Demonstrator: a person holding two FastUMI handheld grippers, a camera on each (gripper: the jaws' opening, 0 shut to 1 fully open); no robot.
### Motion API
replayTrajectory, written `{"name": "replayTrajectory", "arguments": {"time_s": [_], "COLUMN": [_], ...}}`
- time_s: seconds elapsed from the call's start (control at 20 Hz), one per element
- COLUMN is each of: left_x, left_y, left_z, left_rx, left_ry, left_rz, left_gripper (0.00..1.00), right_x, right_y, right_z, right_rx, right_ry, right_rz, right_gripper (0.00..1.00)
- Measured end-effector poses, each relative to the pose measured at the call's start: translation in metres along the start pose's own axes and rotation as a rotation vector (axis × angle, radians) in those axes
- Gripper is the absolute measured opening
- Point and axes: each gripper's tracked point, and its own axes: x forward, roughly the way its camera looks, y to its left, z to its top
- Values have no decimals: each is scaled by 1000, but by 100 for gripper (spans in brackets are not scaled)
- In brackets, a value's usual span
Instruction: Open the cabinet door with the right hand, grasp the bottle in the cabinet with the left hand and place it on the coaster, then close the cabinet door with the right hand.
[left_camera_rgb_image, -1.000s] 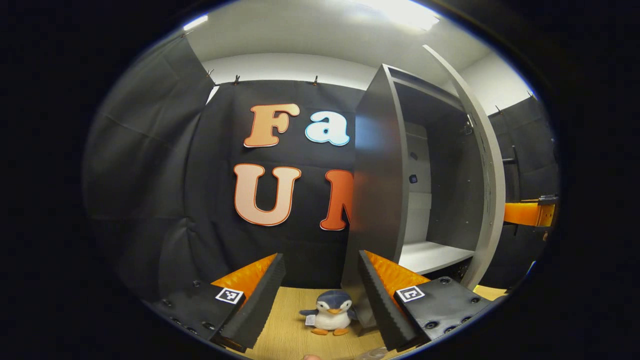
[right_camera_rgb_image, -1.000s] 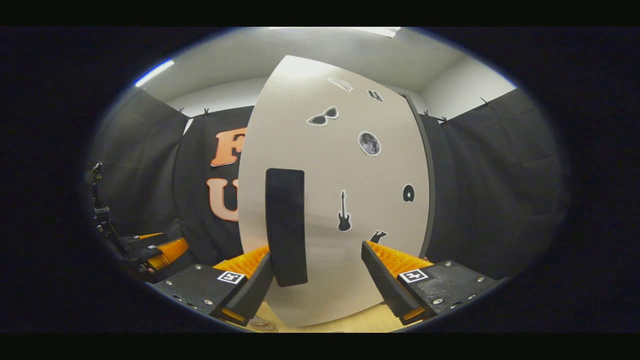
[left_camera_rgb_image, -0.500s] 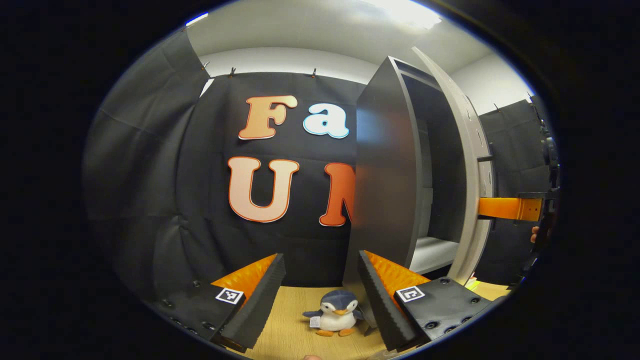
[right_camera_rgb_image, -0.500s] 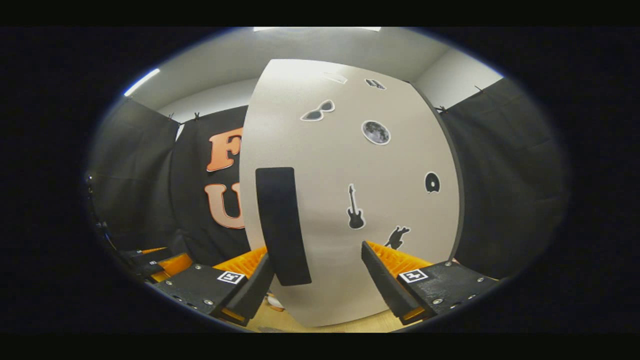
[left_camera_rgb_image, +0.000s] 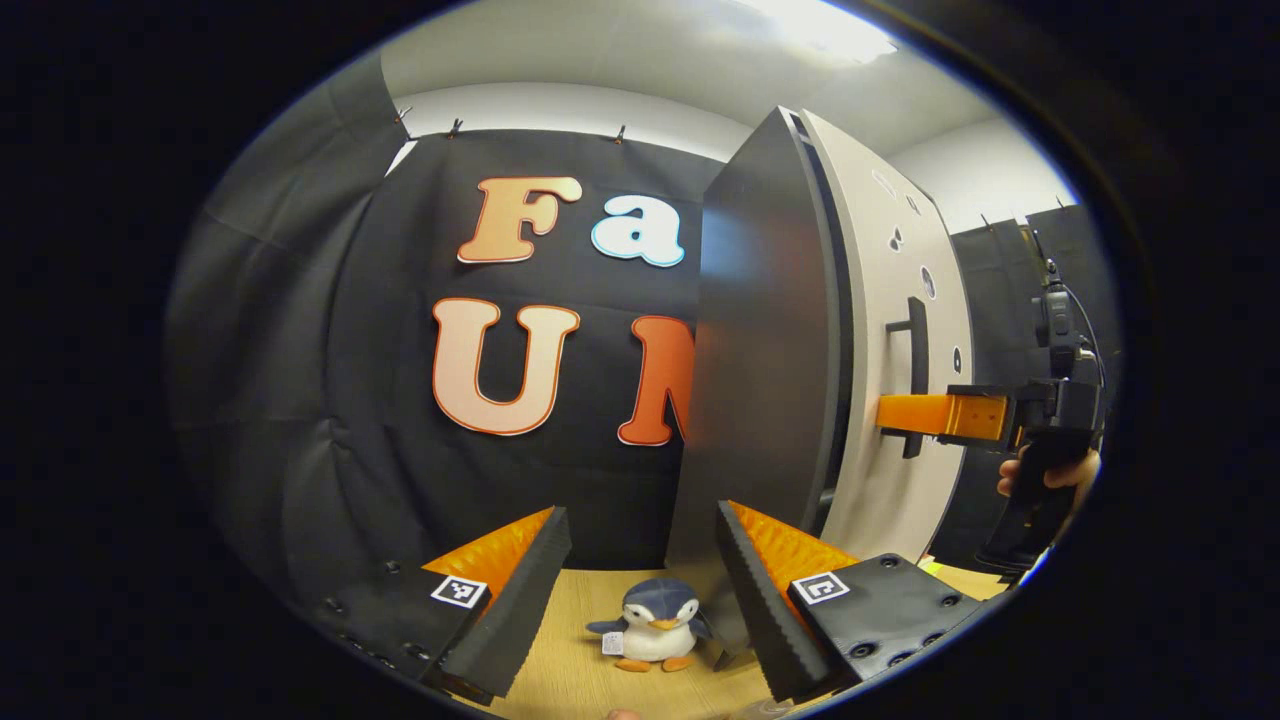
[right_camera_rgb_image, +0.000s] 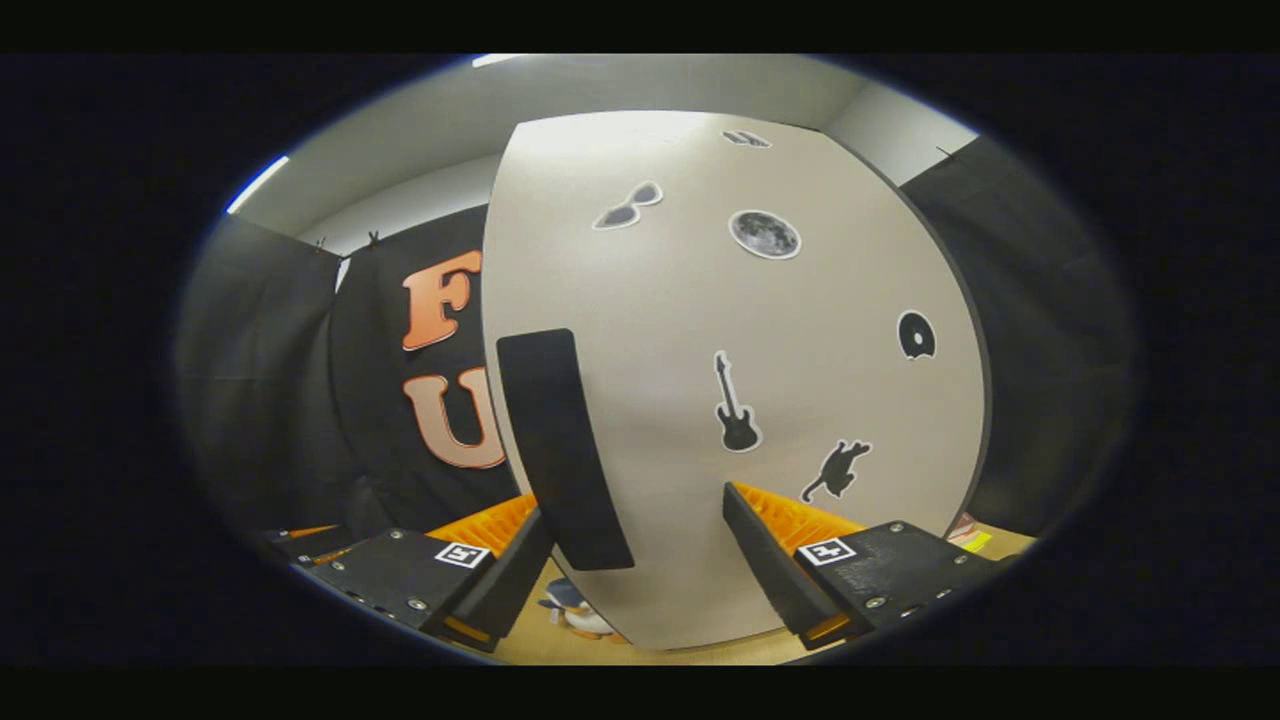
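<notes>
The grey cabinet (left_camera_rgb_image: 760, 350) stands on the table with its pale door (right_camera_rgb_image: 750, 400) swung almost flush against its front, so the inside is hidden. Stickers dot the door. My right gripper (right_camera_rgb_image: 635, 560) is open right at the door, its left finger beside the lower end of the black vertical handle (right_camera_rgb_image: 560, 450). In the left gripper view, the right gripper (left_camera_rgb_image: 940, 415) reaches the door by the handle (left_camera_rgb_image: 915, 370), with a hand (left_camera_rgb_image: 1040, 475) holding it. My left gripper (left_camera_rgb_image: 640, 590) is open and holds nothing, left of the cabinet's side wall.
A small plush penguin (left_camera_rgb_image: 650, 625) sits on the wooden table (left_camera_rgb_image: 570, 660) by the cabinet's near corner, just ahead of my left fingers; the penguin (right_camera_rgb_image: 575, 605) also peeks under the door. A small yellow item (right_camera_rgb_image: 965, 535) lies right of the cabinet.
The door has swung from wide open to nearly shut, with the right gripper following it. The shelf inside has dropped out of sight. The left gripper has barely shifted.
</notes>
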Motion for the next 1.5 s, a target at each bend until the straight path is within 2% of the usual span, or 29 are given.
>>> {"name": "replayTrajectory", "arguments": {"time_s": [0.05, 0.3, 0.35, 0.75, 1.0, 1.35, 1.5], "left_x": [2, 10, 12, 18, 12, -14, -27], "left_y": [0, 2, 2, -1, -4, -18, -29], "left_z": [0, -6, -5, -12, -12, -15, -16], "left_rx": [-1, -10, -10, -13, 5, 7, 17], "left_ry": [4, 16, 19, 37, 41, 48, 49], "left_rz": [-4, -17, -20, -33, -2, 98, 134], "left_gripper": [96, 96, 96, 94, 95, 94, 95], "right_x": [1, 9, 9, 9, 6, -21, -37], "right_y": [0, 2, 2, 2, 3, 1, -21], "right_z": [0, -1, -2, -1, -8, -12, -14], "right_rx": [1, -26, -20, -17, 41, 23, -19], "right_ry": [-2, 1, 10, 15, 63, 98, 98], "right_rz": [0, -35, -39, -47, -24, 70, 53], "right_gripper": [93, 100, 97, 97, 97, 98, 97]}}
